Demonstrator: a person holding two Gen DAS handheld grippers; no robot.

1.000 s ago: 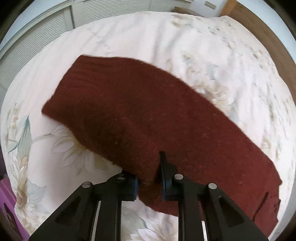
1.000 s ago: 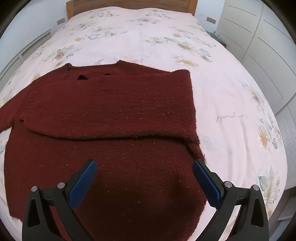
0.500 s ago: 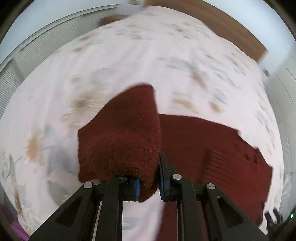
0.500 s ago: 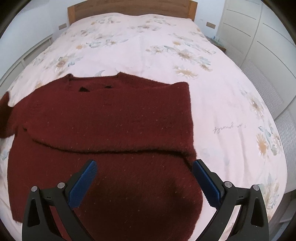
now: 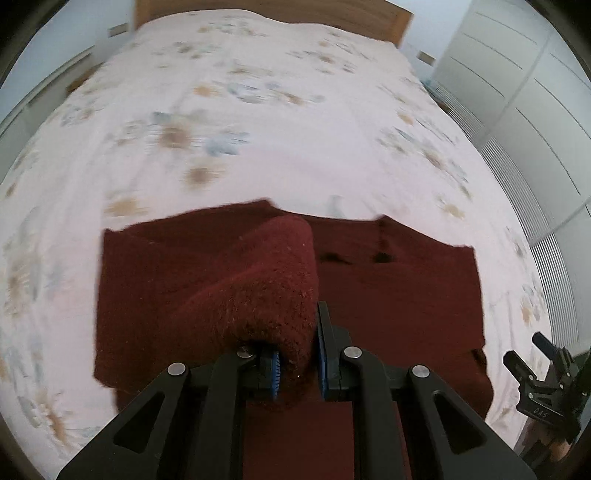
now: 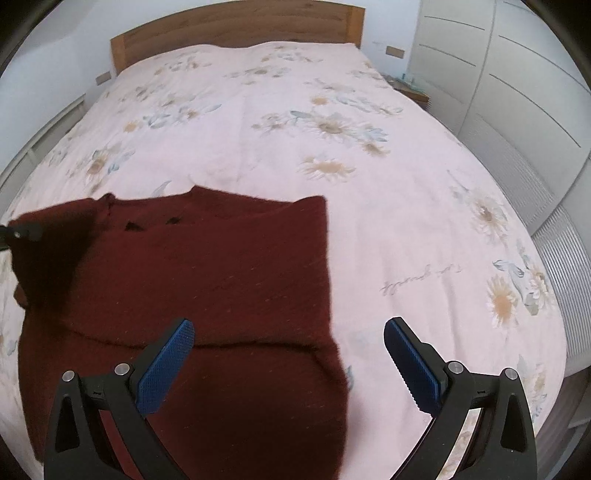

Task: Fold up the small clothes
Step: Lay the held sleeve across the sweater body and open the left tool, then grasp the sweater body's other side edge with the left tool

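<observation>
A dark red knit sweater [image 6: 229, 280] lies flat on the bed; it also shows in the left wrist view [image 5: 399, 295]. Its right sleeve is folded across the chest. My left gripper [image 5: 298, 363] is shut on the left sleeve [image 5: 266, 288] and holds it lifted over the sweater's body. In the right wrist view that raised sleeve [image 6: 48, 251] hangs at the far left. My right gripper [image 6: 288, 354] is open and empty, hovering over the sweater's lower right edge. It shows at the right edge of the left wrist view [image 5: 546, 384].
The bed carries a pale pink floral cover [image 6: 332, 147] with a wooden headboard [image 6: 236, 33] at the far end. White wardrobe doors [image 6: 517, 92] stand along the right side. A small side table [image 6: 410, 92] sits beside the headboard.
My left gripper has lifted the left sleeve and swung it in over the sweater's body. My right gripper has shifted right, toward the sweater's right edge, still open.
</observation>
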